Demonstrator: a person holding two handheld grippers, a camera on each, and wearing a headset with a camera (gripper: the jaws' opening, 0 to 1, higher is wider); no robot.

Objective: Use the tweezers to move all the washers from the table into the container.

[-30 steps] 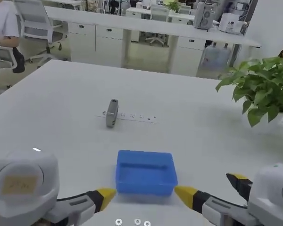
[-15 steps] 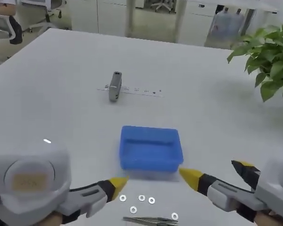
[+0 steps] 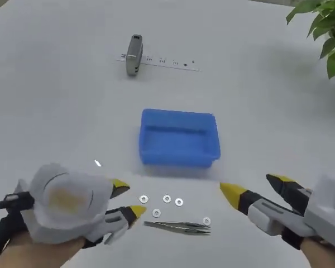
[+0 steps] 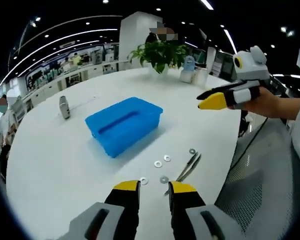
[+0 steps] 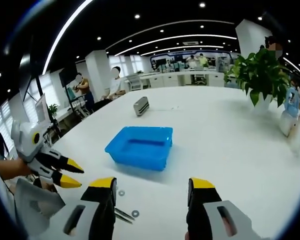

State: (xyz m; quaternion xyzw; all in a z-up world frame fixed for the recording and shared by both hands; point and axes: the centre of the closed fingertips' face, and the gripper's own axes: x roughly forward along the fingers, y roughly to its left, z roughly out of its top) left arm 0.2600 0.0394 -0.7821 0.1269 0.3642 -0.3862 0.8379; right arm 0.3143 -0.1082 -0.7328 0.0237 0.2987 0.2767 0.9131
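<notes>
Left gripper [image 3: 128,199] jaws sit slightly apart, right gripper [image 3: 247,184] jaws wide; I see the tweezers [image 3: 176,225] lying left-to-right at lower centre, between them.

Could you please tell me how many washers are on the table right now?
5. Three washers sit in a row before the blue container; one lies near the left claw; one beside the tweezers. Others may hide behind the claws.
</notes>
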